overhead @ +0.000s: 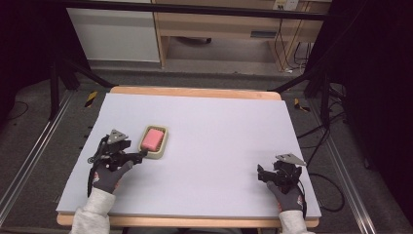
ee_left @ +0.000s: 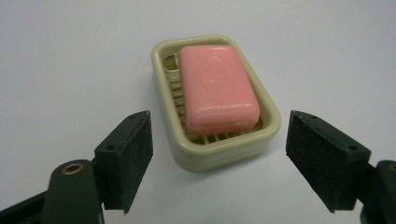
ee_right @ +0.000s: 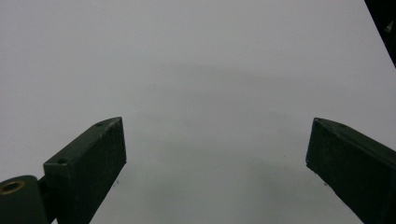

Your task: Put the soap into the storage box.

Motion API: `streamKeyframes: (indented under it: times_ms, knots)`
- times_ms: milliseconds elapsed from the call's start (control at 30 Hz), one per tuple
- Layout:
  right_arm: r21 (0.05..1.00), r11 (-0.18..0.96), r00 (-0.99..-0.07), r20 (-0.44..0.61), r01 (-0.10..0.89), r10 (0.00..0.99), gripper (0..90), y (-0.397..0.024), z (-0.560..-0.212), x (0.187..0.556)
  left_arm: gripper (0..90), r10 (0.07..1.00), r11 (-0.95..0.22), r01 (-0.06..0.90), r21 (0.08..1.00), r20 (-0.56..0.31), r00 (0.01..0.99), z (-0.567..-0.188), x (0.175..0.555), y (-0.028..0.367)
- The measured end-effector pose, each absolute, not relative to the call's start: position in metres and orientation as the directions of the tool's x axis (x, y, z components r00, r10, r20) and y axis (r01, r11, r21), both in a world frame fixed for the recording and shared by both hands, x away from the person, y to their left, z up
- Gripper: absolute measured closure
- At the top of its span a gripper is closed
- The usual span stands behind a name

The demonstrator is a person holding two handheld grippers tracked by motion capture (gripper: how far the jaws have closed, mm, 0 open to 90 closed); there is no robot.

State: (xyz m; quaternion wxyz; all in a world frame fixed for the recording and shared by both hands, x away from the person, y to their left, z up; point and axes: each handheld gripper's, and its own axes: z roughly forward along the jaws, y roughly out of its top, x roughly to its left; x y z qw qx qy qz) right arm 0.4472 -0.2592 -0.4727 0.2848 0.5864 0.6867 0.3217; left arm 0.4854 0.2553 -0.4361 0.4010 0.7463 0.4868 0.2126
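The pink soap [ee_left: 218, 88] lies inside the cream soap dish [ee_left: 219, 149], which stands on the white worktop [overhead: 219, 146] just in front of the left gripper [ee_left: 219, 161]. Its jaws stand wide, with nothing between them. The right gripper [ee_right: 217, 158] is also wide and empty, well apart. If the left gripper closes too early, it may push the dish away, and the smooth soap could slip out.

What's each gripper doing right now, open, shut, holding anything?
Left gripper: open, holding nothing; the soap dish with the soap lies just ahead of its jaws.
Right gripper: open, holding nothing, over bare table.
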Motion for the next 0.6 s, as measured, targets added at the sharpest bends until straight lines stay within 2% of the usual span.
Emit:
streamKeyframes:
  times_ms: [300,600]
  knots:
    - [0.777,0.115,-0.146,-0.030,0.619,0.989,5.2,-0.264,-0.474,0.446,22.6,0.914,-0.150,0.567,0.810,-0.104,0.392,-0.445,0.470,0.277]
    - [0.774,0.116,-0.138,-0.037,0.623,0.990,5.2,-0.264,-0.474,0.447,22.6,0.926,-0.144,0.586,0.797,-0.100,0.363,-0.460,0.459,0.291]
